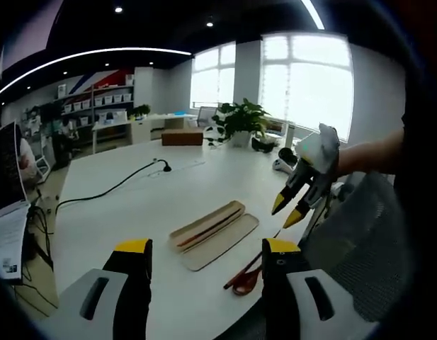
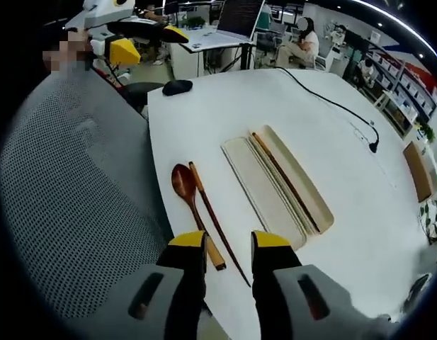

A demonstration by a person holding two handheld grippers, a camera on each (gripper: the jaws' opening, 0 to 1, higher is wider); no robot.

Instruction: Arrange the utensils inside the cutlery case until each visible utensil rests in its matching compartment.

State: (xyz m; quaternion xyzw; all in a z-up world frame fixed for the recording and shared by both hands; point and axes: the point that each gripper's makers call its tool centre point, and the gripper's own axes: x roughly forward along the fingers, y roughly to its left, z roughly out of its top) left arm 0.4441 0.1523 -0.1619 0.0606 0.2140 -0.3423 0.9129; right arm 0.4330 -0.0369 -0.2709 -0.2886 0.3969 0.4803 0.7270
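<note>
Cutlery case (image 2: 278, 185) open on table (image 2: 204, 120), one chopstick inside. Wooden spoon (image 2: 184, 185) and chopstick (image 2: 217, 223) beside it. Both grippers' fingers parted, empty.

The left claw (image 1: 207, 253) hangs over the near edge of the white worktop (image 1: 133, 205), its jaws spread with nothing between them. Ahead lies the open cutlery case (image 1: 212, 234), one chopstick (image 1: 207, 229) in its tray. A wooden spoon (image 1: 245, 278) lies at the worktop's near edge. The right claw (image 1: 289, 210) hovers beyond that edge, its tips close together.
</note>
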